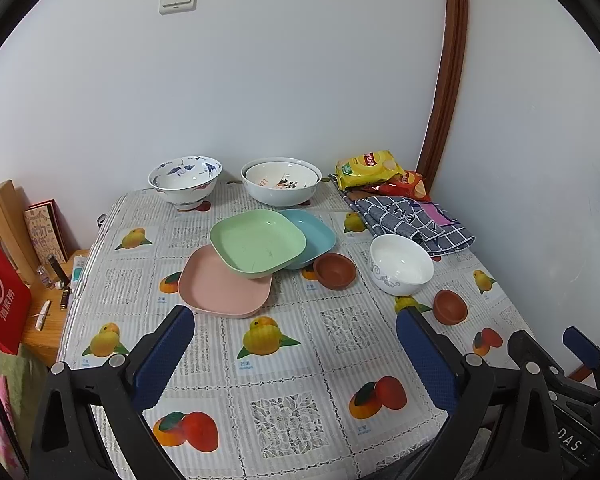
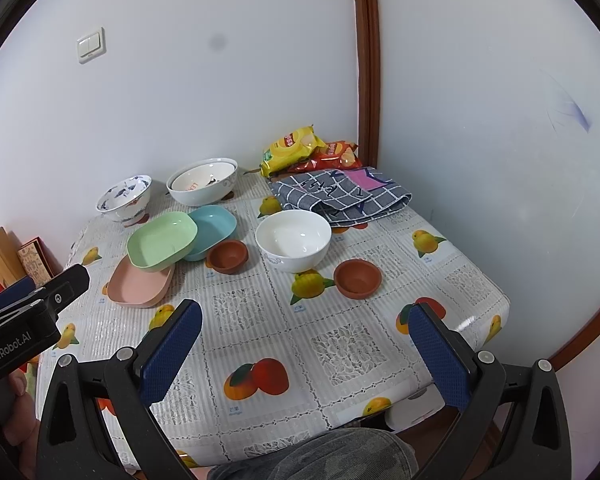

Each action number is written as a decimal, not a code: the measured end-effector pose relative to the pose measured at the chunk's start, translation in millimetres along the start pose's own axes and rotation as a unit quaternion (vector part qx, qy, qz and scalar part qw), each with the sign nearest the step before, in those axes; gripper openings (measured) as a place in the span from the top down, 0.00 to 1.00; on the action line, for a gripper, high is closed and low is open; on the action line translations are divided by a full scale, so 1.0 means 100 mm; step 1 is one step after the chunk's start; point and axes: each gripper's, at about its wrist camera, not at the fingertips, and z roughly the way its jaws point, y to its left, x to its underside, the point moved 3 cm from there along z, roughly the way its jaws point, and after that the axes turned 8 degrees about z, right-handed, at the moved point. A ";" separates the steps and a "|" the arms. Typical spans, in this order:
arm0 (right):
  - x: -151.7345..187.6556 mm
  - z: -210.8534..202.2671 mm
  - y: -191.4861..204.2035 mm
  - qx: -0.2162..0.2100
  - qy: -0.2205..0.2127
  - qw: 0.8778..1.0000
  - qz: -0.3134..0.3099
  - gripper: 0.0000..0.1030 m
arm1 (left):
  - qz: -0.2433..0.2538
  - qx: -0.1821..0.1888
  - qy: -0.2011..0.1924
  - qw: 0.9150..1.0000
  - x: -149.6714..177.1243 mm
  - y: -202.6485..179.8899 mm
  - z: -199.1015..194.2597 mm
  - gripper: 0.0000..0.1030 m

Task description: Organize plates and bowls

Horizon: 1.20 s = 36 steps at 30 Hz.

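Both the left gripper (image 1: 296, 356) and right gripper (image 2: 306, 354) hover spread wide and empty above the tabletop's (image 2: 340, 344) near edge; the green plate (image 1: 258, 243) overlaps pink and blue ones mid-table.

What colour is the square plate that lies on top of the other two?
Light green plate; the left wrist view shows it best.

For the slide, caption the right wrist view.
Open right gripper above table; green plate overlaps pink plate and blue plate.
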 end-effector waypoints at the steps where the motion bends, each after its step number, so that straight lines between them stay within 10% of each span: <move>1: 0.00 0.00 0.00 -0.001 -0.001 1.000 0.000 0.01 | 0.000 0.000 0.000 1.000 0.00 0.00 0.00 0.02; 36: -0.40 0.66 0.43 -0.057 0.020 0.998 -0.019 0.05 | -0.009 -0.024 0.036 0.999 -0.32 0.37 0.68 0.03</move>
